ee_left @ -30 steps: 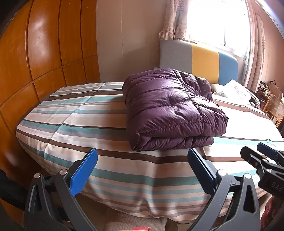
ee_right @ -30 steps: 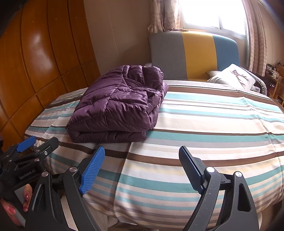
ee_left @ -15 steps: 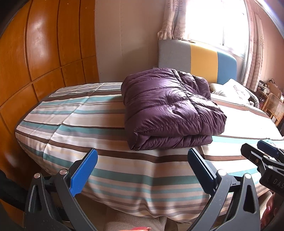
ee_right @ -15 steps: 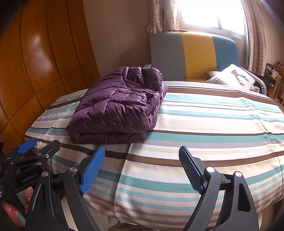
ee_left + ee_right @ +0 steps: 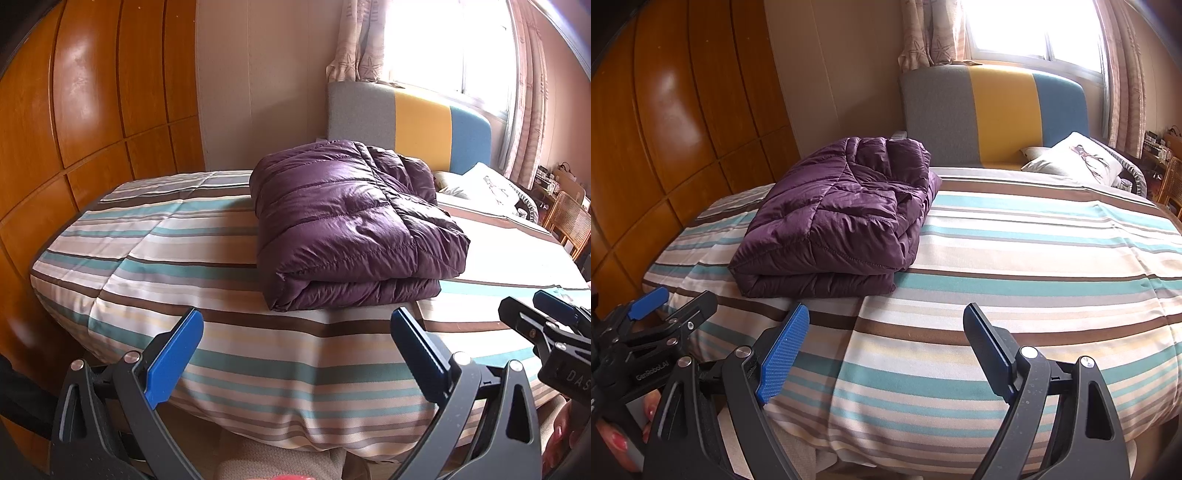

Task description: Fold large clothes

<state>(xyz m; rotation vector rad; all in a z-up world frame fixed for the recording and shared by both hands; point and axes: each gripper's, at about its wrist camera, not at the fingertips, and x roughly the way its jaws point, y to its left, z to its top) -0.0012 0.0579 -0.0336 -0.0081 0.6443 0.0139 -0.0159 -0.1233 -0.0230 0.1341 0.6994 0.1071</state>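
Bed [image 5: 155, 236]: filling most of both views, spreading a striped duvet as a broad flat surface for the folding; foot edge hanging just ahead of both grippers.
Wardrobe [image 5: 92, 110]: running along the far side of the bed in glossy orange-brown panels.
Headboard [image 5: 993, 114]: standing under the bright window in grey, yellow and blue blocks.
Purple down jacket [image 5: 351, 221]: lying on the duvet toward the wardrobe side, near the foot edge, already doubled into a thick squarish bundle with layers stacking at the near edge; likely resting there because the folding looks finished.
Pillow [image 5: 1078, 158]: leaning near the headboard, well apart from the jacket.
Left gripper [image 5: 295, 332]: hovering off the foot of the bed, blue pads spreading wide, gripping nothing, pointing at the jacket's near edge without touching it.
Right gripper [image 5: 886, 328]: hovering beside the left one, jaws likewise spreading wide over bare duvet, carrying nothing; probably backing off to show the result.
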